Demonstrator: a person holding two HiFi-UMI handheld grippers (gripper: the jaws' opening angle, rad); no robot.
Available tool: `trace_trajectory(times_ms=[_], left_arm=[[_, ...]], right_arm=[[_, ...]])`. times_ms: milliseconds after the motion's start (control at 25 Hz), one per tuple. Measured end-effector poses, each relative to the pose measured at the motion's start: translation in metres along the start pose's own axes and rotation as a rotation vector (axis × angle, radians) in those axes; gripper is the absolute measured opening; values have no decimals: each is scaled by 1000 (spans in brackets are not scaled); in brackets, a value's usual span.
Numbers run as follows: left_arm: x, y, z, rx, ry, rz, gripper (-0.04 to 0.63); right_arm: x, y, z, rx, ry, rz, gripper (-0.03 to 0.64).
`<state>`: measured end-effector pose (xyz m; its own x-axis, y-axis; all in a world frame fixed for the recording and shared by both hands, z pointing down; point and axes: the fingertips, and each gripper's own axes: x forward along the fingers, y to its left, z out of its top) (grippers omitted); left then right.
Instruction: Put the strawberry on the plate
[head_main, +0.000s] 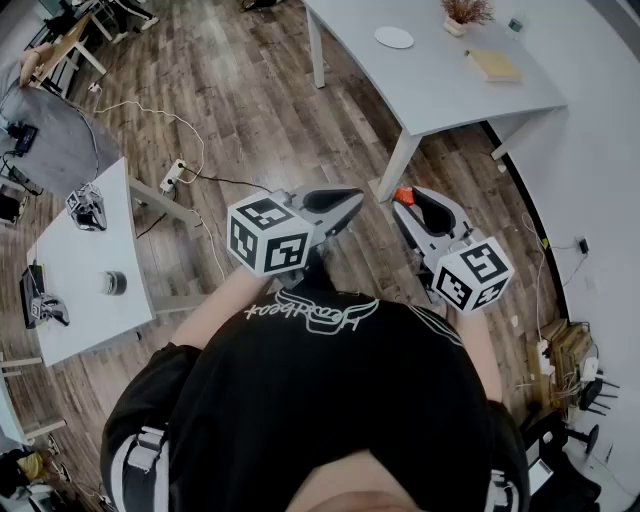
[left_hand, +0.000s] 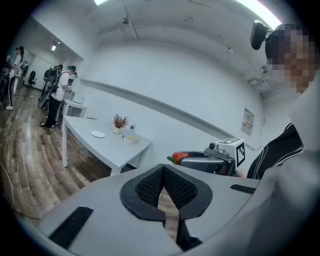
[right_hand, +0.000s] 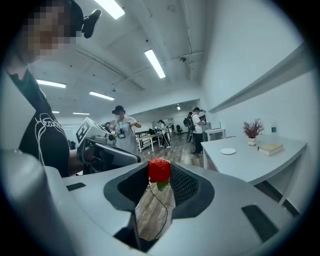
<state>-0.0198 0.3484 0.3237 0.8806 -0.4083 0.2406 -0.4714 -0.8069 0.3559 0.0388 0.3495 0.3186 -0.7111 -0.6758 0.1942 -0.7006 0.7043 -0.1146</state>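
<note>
Strawberry (right_hand: 159, 170) is off any surface, pinched at the very tips of the right gripper (head_main: 405, 203), red body up and green leaves hanging below the pads. The jaws stand partly apart, only as wide as the fruit, and press on it from both sides. The left gripper (left_hand: 164, 171) is alongside, its tips pressed together with nothing between them, and it takes no part in the hold. Both tools are held out in front of the person's chest, over bare wood floor (head_main: 250, 90). The plate (head_main: 394, 37) lies empty on the grey table (head_main: 450, 90) ahead, well apart from the fruit, with a potted plant (head_main: 462, 14) and a book (head_main: 492, 66) further along the same top. Judged from this, the pickup is done. The carry to the table, the lowering onto the plate and the release are all left.
</note>
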Motion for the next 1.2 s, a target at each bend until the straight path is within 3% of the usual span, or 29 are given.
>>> trace_trajectory(times_ms=[600,1200], left_arm=[[9,-20,11,8,-10,5,6],[26,19,12,-36,-5,22,6]], right_arm=[[-22,-5,13,0,-38,9,126],[6,-40,6,63,-46,12,127]])
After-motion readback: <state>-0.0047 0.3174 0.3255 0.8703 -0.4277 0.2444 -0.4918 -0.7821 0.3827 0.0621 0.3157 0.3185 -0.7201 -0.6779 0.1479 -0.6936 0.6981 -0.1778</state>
